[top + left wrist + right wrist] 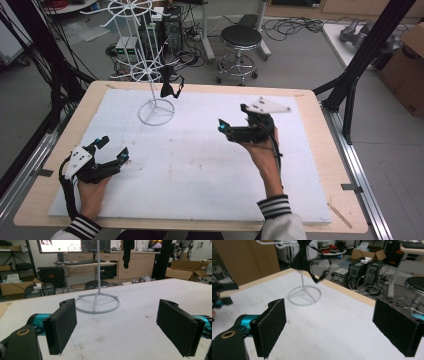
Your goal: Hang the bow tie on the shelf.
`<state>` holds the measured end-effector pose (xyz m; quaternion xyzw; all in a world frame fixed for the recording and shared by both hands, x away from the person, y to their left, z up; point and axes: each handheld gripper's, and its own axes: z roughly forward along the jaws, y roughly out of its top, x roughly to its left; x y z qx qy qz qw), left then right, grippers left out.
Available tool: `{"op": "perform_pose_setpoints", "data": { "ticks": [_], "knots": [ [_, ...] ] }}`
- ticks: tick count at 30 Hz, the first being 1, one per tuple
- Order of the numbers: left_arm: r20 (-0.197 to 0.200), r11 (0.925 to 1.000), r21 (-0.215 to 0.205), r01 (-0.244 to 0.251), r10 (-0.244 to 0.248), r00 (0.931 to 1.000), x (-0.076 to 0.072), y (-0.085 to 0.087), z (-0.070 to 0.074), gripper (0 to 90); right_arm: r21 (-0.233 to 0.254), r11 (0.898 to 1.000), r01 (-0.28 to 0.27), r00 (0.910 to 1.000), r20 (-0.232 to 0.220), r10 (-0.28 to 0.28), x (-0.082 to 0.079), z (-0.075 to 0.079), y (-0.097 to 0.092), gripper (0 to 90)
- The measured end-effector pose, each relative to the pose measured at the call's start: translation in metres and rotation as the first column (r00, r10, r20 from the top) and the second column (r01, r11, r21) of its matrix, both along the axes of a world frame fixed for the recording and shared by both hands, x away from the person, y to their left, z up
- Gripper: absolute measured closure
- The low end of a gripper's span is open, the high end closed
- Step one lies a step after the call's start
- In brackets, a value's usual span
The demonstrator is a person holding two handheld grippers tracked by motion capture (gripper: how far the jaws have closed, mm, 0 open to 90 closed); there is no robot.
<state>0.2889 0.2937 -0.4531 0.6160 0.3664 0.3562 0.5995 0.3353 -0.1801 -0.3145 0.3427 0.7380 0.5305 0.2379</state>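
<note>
My left tongs (pixel 111 150) rest near the counter's (pixel 310 150) near left corner, black padded jaws spread wide with nothing between them. My right tongs (pixel 231 120) hover above the middle of the counter toward its right edge, jaws likewise standing wide apart and empty; in the right gripper view the felt-like pads (pixel 272 325) look coarse and square-cut. The counter is a pale wooden board under a white foam-like sheet (pixel 200 165), faintly stained near its middle. Toward the far left corner stands a white wire rack (pixel 152 75), a thin post on a ring base. A black cloth piece (pixel 169 85), floppy and strap-like, hangs from one of its hooks above the far edge. Its top is cut off in the left gripper view, and motion blurs it in the right gripper view.
</note>
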Motion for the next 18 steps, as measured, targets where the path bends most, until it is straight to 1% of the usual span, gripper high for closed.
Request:
{"op": "perform_pose_setpoints", "data": {
  "ticks": [1, 2, 3, 4, 5, 6, 7, 9, 10, 11, 12, 13, 14, 15, 16, 18],
  "knots": [
    [0.0, 1.0, -0.001, 0.0, 0.0, 1.0, 0.0, 0.0, 0.0, 16.8, 0.001, 1.0, 0.012, 0.9999, 0.003, -0.012, -0.006, -0.004, -0.008, 10.7],
    [0.0, 1.0, -0.003, -0.001, 0.001, 1.0, 0.0, 0.0, 0.0, 16.6, 0.002, 0.999, 0.032, 0.9992, 0.022, -0.032, -0.017, -0.011, -0.022, 10.7],
    [0.001, 1.0, -0.001, 0.001, -0.001, 1.0, 0.0, 0.0, 0.0, 16.6, 0.002, 0.999, 0.032, 0.9992, 0.022, -0.032, -0.017, -0.011, -0.022, 10.7],
    [0.001, 1.0, 0.001, 0.002, -0.002, 1.0, 0.0, 0.0, 0.0, 16.5, 0.022, 0.999, 0.044, 0.9981, 0.043, -0.045, -0.029, -0.019, -0.035, 10.7],
    [0.001, 1.0, 0.002, 0.002, -0.002, 1.0, 0.0, 0.0, 0.0, 16.6, 0.031, 0.998, 0.049, 0.9974, 0.051, -0.05, -0.034, -0.023, -0.041, 10.7],
    [0.001, 1.0, 0.002, 0.002, -0.002, 1.0, 0.0, 0.0, 0.0, 16.6, 0.031, 0.998, 0.049, 0.9974, 0.051, -0.05, -0.034, -0.023, -0.041, 10.7],
    [0.001, 1.0, 0.001, 0.003, -0.003, 1.0, 0.0, 0.0, 0.0, 16.5, 0.041, 0.998, 0.05, 0.9964, 0.066, -0.053, -0.039, -0.028, -0.047, 10.7],
    [0.003, 1.0, -0.002, 0.003, -0.003, 1.0, 0.0, 0.0, 0.0, 16.4, 0.06, 0.996, 0.06, 0.9917, 0.11, -0.066, -0.052, -0.041, -0.058, 10.7],
    [0.002, 1.0, -0.002, 0.004, -0.004, 1.0, 0.0, 0.001, 0.0, 16.4, 0.065, 0.995, 0.074, 0.9882, 0.129, -0.082, -0.057, -0.048, -0.063, 10.7],
    [0.003, 1.0, -0.002, 0.004, -0.004, 1.0, 0.0, 0.001, 0.0, 16.4, 0.077, 0.994, 0.083, 0.9852, 0.144, -0.094, -0.061, -0.055, -0.068, 10.7],
    [0.004, 1.0, -0.004, 0.006, -0.006, 1.0, -0.001, 0.001, 0.0, 16.4, 0.101, 0.991, 0.091, 0.983, 0.15, -0.106, -0.065, -0.063, -0.072, 10.7],
    [0.005, 1.0, -0.004, 0.007, -0.007, 1.0, -0.001, 0.001, 0.0, 16.3, 0.126, 0.986, 0.111, 0.976, 0.173, -0.132, -0.07, -0.075, -0.079, 10.7],
    [0.006, 1.0, -0.003, 0.008, -0.008, 0.9999, -0.001, 0.001, 0.0, 16.2, 0.143, 0.982, 0.122, 0.9717, 0.185, -0.148, -0.073, -0.083, -0.082, 10.7],
    [0.008, 1.0, -0.002, 0.009, -0.009, 0.9999, -0.001, 0.001, 0.0, 16.3, 0.162, 0.978, 0.131, 0.9685, 0.19, -0.161, -0.074, -0.09, -0.084, 10.6],
    [0.009, 1.0, -0.002, 0.009, -0.009, 0.9999, -0.001, 0.001, 0.0, 16.3, 0.162, 0.978, 0.131, 0.9685, 0.19, -0.161, -0.074, -0.09, -0.084, 10.6],
    [0.008, 0.9999, -0.01, 0.008, -0.008, 0.9999, -0.001, 0.001, 0.0, 16.3, 0.182, 0.973, 0.141, 0.9651, 0.194, -0.176, -0.074, -0.103, -0.087, 10.6]
  ]
}}
